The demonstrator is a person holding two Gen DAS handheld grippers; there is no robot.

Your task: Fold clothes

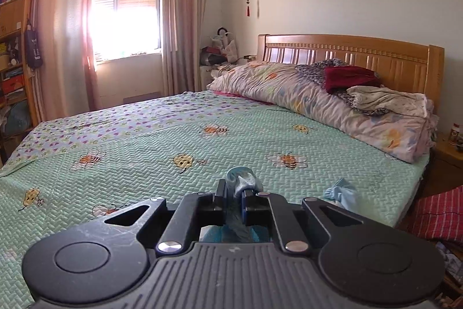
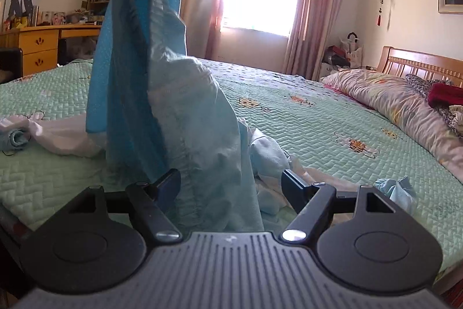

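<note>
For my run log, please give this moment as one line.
left gripper: shut on blue garment | right gripper: open, garment hangs between fingers | bed: other clothes lying

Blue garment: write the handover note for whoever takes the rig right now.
Left gripper: shut on a bunch of the blue garment, lifted so it hangs above the bed.
Right gripper: open, fingers either side of the hanging cloth, not gripping.
More clothes lie crumpled on the bed beneath.
Done: one garment picked up. No fold visible yet.
Left: catch a second corner with the right, spread, fold; then the rest.
</note>
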